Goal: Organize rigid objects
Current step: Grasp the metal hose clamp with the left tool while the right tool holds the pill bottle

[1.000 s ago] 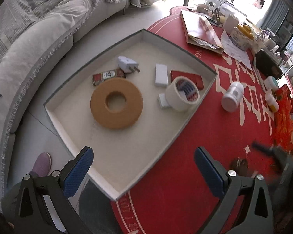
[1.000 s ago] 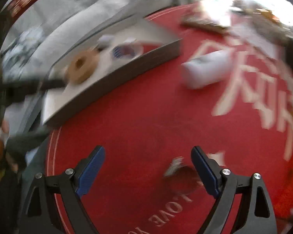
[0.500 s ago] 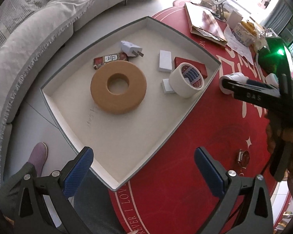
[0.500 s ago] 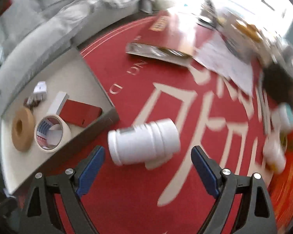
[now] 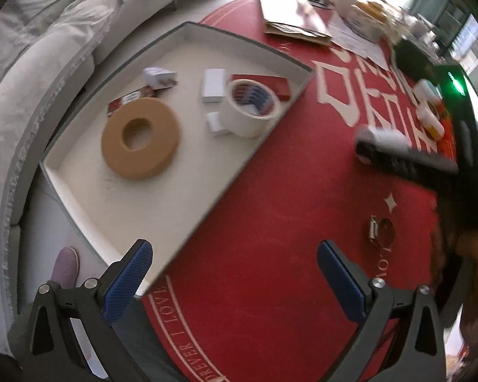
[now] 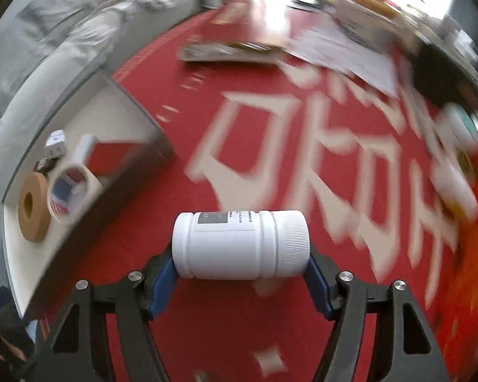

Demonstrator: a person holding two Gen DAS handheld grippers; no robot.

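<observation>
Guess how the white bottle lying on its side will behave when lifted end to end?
The white bottle is probably rigid plastic and won't buckle. The right tool, jaws just closing, presses base and cap; the smooth ends may slip or pivot. If dropped on the red tablecloth, it likely rolls.

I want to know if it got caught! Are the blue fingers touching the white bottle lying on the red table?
Touching. In the right wrist view the right gripper has just been closing, and its blue pads press both ends of the white bottle.

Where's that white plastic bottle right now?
In the right wrist view, the white bottle lies on its side between the right gripper's blue pads, over the red tablecloth, right of the tray.
</observation>
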